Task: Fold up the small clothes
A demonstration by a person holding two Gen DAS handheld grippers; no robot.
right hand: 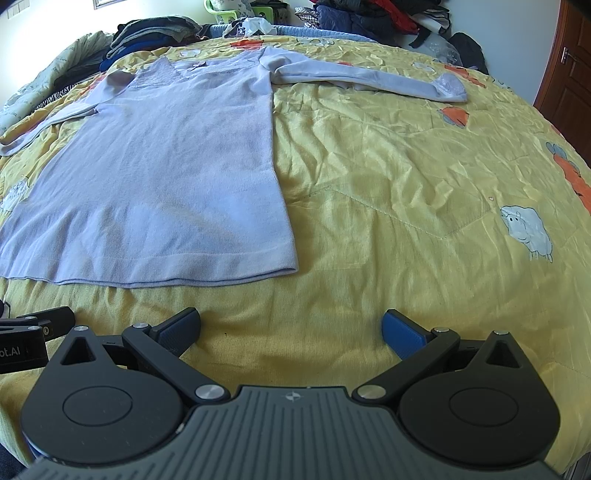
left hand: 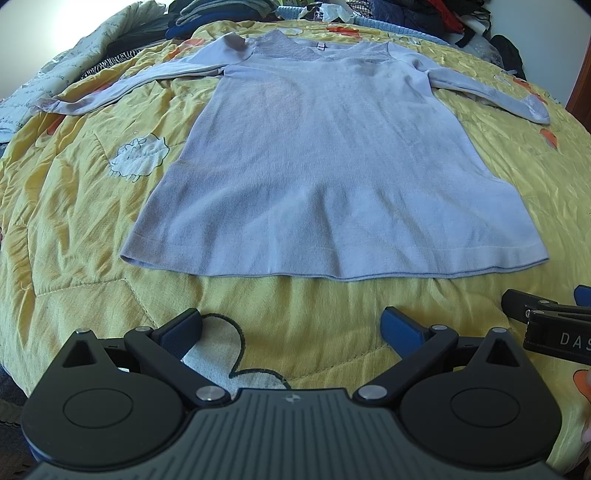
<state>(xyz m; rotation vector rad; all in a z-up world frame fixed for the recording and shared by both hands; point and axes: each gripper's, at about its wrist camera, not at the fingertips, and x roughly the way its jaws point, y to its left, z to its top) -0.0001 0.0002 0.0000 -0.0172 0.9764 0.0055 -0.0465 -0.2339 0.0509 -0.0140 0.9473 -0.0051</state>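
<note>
A pale lilac long-sleeved top (left hand: 325,162) lies flat on the yellow bedspread (left hand: 85,206), hem toward me, both sleeves spread out to the sides. My left gripper (left hand: 291,328) is open, just short of the hem's middle, with nothing between its blue pads. The right wrist view shows the same top (right hand: 166,166) at the left, with its right sleeve (right hand: 369,79) stretched across the far bedspread. My right gripper (right hand: 291,328) is open over bare bedspread, below and right of the hem's right corner (right hand: 291,266). Each gripper shows at the edge of the other's view.
The yellow quilt (right hand: 406,184) has sheep and orange prints and is creased. Piles of dark clothes (right hand: 155,33) line the far side of the bed, and more clothes (right hand: 369,14) lie at the back right. A brown wooden door (right hand: 569,81) stands at the right.
</note>
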